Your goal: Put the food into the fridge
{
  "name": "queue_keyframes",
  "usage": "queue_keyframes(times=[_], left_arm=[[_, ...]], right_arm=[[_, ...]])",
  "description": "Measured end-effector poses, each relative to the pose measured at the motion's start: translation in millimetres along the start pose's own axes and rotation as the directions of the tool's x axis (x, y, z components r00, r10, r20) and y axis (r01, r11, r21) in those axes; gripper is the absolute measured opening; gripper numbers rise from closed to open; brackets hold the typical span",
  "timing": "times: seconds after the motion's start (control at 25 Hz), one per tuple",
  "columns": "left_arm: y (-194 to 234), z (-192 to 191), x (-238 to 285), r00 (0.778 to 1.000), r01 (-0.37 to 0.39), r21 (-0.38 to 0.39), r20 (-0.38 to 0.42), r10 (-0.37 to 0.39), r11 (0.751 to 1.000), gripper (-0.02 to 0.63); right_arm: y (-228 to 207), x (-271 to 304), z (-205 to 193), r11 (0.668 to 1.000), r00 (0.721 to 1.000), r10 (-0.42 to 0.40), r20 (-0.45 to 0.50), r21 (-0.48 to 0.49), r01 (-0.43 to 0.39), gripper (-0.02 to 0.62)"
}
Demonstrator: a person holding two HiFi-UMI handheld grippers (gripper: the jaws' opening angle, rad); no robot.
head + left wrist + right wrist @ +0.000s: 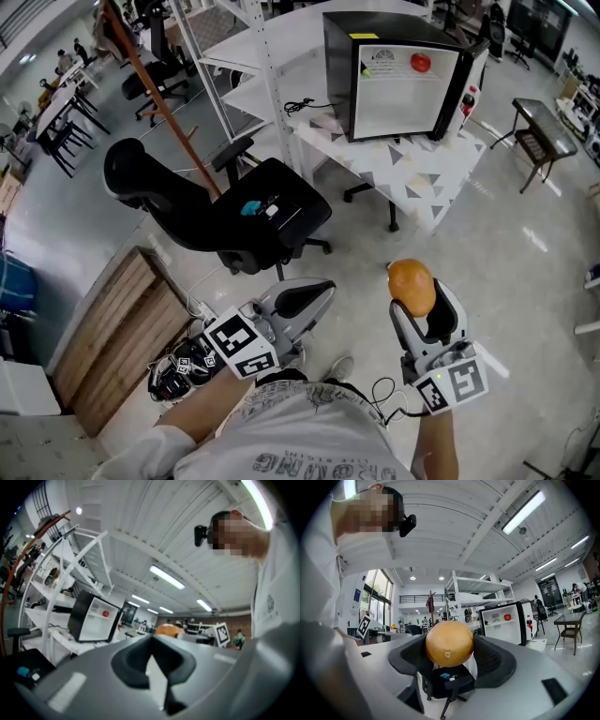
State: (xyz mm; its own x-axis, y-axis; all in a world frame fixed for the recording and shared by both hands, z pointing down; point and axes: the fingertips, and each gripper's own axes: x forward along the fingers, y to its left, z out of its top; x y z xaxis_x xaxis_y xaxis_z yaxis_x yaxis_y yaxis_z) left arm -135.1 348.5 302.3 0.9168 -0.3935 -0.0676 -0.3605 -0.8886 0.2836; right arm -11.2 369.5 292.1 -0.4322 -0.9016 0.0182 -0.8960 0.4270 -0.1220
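Note:
My right gripper is shut on a round orange-yellow fruit, which sits between the black pads with the jaws spread wide around it. The right gripper view shows the fruit filling the gap between the jaws. My left gripper is held low beside it, shut, with nothing in it; its pads meet at the tips. The small black fridge stands far ahead on a white table. Its door is swung open, and a red fruit lies on a shelf inside.
A black office chair with a teal item on its seat stands on the floor between me and the table. White shelving rises left of the fridge. A wooden board lies at lower left. A dark side table stands at the right.

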Motion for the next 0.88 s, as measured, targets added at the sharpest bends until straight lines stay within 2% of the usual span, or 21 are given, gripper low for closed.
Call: queue_keyframes(times=[0.52,0.88], left_arm=[[-20.0,-13.6,28.8,1.0,-0.027,0.007,0.013,0.027,1.0,0.009],[-16.1,-19.3,43.5,0.999,-0.037,0.0,0.015,0.037,0.999,0.009]], right_arm=[[-30.1,-21.5,-1.0,0.999,0.999,0.033,0.002,-0.005,-0.033,0.287],[-48.5,-22.8,-5.1,0.999,0.999,0.032,-0.01,-0.005,-0.032,0.287]])
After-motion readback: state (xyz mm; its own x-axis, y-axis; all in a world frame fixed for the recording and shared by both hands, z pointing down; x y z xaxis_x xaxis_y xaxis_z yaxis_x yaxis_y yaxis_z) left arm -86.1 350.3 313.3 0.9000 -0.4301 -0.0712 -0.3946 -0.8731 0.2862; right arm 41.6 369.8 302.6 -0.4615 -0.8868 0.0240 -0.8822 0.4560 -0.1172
